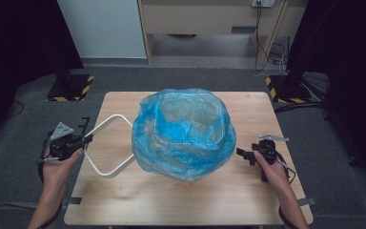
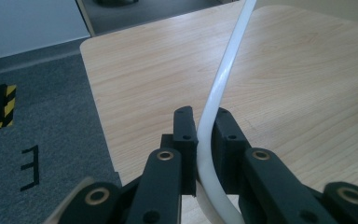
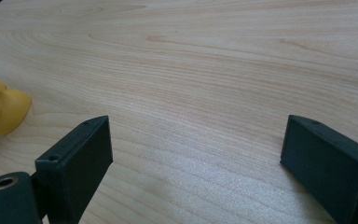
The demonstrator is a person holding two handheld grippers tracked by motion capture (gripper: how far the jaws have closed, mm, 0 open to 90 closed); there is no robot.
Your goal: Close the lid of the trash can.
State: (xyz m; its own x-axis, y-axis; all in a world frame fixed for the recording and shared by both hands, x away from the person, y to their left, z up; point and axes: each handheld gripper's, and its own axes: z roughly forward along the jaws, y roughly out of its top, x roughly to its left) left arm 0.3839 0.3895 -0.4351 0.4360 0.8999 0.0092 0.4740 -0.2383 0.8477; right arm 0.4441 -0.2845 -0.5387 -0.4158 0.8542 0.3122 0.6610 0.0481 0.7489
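- White handle (image 1: 106,145) juts left from bin (image 1: 190,125), over desk (image 1: 124,200) left half; bent loop, tip toward desk edge.
- Left tool (image 1: 83,140) clenched on handle bend, pads (image 2: 186,135) pressing both sides.
- Blue bag (image 1: 183,143) drapes over bin, mid-desk.
- Right tool (image 1: 240,153) released, jaws wide, just beside bag, nothing between.
- Yellow object (image 3: 2,107) lies on desk at the left of the right gripper view.
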